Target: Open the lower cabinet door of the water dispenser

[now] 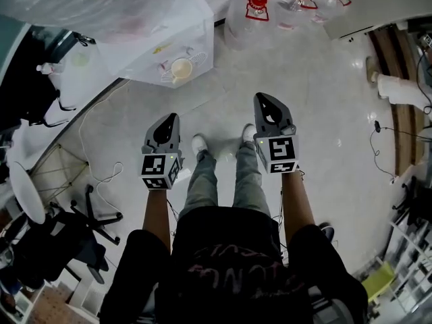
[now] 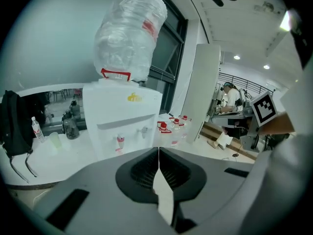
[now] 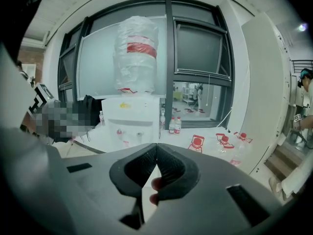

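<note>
Grey ribbed pads [image 2: 146, 168] pressing flat together on both tools, pinching nothing: left gripper [image 2: 159, 151] and right gripper [image 3: 157, 146] alike (bare fingertips [image 3: 157, 183] of the holding hand peeking out beneath the right one's pads). Standing on pale glossy floor [image 1: 324, 113], holding both grippers out ahead of the feet [image 1: 200, 144], side by side, pointing forward and somewhat down. Facing the water dispenser [image 1: 169, 63], white, carrying a plastic-wrapped bottle [image 2: 129, 33], sitting toward the floor's far left corner against the window wall [image 3: 195, 48] and well apart from both grippers. Showing only its tap panel [image 2: 129, 131] in the gripper views; hiding the lower cabinet door behind the grippers' own grey bodies. Reading this as the approach, with the door not yet touched. Doing it well, probably: closing in, dropping one gripper to the door's free edge or handle, spreading its jaws before arriving, pinching squarely, then pulling along the hinge's arc rather than straight back. Steering clear of the red-capped jugs [image 1: 257, 5] crowding the floor's far edge.
</note>
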The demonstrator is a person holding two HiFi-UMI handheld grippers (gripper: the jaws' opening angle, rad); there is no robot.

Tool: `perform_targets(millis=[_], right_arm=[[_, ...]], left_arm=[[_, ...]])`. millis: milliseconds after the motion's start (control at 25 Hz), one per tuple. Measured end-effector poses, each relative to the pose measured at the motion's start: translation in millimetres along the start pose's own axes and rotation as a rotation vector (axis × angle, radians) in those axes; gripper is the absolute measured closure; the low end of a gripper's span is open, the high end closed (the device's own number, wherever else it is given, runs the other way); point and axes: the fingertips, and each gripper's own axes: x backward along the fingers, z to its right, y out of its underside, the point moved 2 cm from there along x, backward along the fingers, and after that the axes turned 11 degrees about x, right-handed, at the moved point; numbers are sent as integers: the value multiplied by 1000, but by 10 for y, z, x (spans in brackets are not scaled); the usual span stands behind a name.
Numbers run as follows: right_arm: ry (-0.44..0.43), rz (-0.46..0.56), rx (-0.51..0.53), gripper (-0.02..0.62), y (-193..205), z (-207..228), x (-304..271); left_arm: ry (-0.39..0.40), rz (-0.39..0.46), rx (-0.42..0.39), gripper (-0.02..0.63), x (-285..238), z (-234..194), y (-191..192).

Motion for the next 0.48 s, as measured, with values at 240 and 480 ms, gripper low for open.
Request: perform_targets(millis=[240, 480], right_arm=[[-38, 7, 6, 581, 270, 253, -339], [-78, 10, 0, 581, 670, 337, -671]], left_arm=[[-91, 41, 25, 588, -327, -12, 168], [-130, 56, 56, 588, -744, -91, 392]])
